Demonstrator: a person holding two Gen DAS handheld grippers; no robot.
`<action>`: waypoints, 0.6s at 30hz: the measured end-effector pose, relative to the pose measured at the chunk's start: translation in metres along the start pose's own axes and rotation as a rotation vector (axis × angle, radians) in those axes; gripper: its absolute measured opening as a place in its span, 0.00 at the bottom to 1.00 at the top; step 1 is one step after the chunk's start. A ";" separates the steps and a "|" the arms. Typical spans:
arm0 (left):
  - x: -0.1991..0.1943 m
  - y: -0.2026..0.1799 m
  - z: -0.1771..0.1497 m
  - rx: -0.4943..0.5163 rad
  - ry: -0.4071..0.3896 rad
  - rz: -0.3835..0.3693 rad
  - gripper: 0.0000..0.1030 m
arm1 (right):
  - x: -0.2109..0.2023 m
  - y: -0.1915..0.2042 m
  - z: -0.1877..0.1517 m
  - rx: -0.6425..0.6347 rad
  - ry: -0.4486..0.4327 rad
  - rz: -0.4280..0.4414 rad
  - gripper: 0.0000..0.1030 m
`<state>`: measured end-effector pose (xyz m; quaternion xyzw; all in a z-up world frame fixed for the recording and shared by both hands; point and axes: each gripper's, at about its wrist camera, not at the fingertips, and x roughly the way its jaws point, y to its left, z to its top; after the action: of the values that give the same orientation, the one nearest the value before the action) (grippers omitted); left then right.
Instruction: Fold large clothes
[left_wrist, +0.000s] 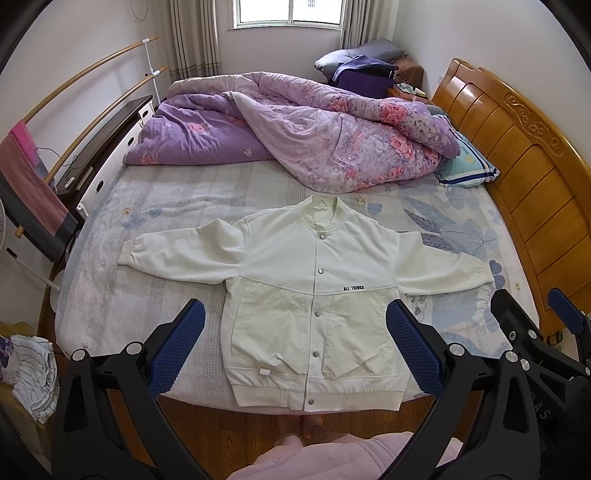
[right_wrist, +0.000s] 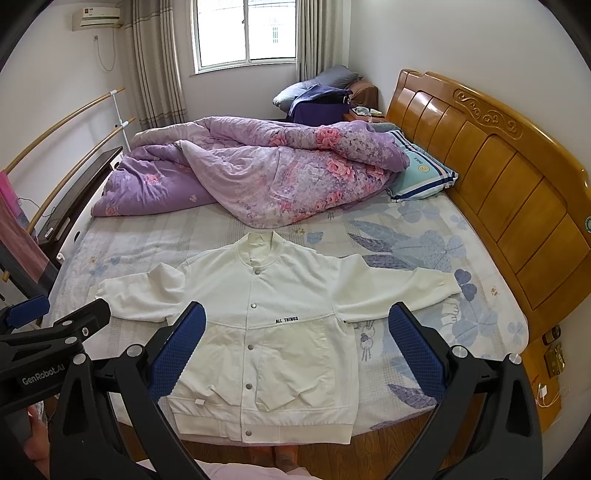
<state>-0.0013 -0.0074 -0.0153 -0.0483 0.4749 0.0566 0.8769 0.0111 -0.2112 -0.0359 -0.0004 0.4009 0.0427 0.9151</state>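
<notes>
The jacket (left_wrist: 295, 280) is matt cream cloth, its upper part finely ribbed, its lower panels a smoother weave, with shiny metal snaps (left_wrist: 320, 271) down the front. It lies on a bed (left_wrist: 177, 206) sheeted in soft, faintly waffled printed cloth, behind it a quilted floral quilt (left_wrist: 295, 140), and the headboard (left_wrist: 517, 155) is glossy varnished wood. Both the left tongs (left_wrist: 295, 347) and right tongs (right_wrist: 297, 350) are matt black plastic with silvery bolts and blue, dimpled, rubbery pads (left_wrist: 177, 347).

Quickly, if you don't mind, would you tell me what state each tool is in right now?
Left tool: open, holding nothing, above the jacket.
Right tool: open, holding nothing, above the jacket.
</notes>
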 end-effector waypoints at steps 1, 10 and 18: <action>0.000 0.000 0.000 0.000 0.000 -0.001 0.95 | 0.000 0.000 0.000 0.000 0.000 -0.001 0.93; 0.000 -0.001 0.000 -0.003 0.001 0.001 0.95 | 0.002 -0.001 0.000 -0.003 0.006 0.016 0.93; 0.004 -0.001 -0.005 -0.041 0.021 0.032 0.95 | 0.007 0.003 0.006 -0.042 0.023 0.081 0.93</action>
<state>-0.0031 -0.0092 -0.0216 -0.0594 0.4835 0.0801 0.8696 0.0198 -0.2074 -0.0374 -0.0037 0.4102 0.0878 0.9077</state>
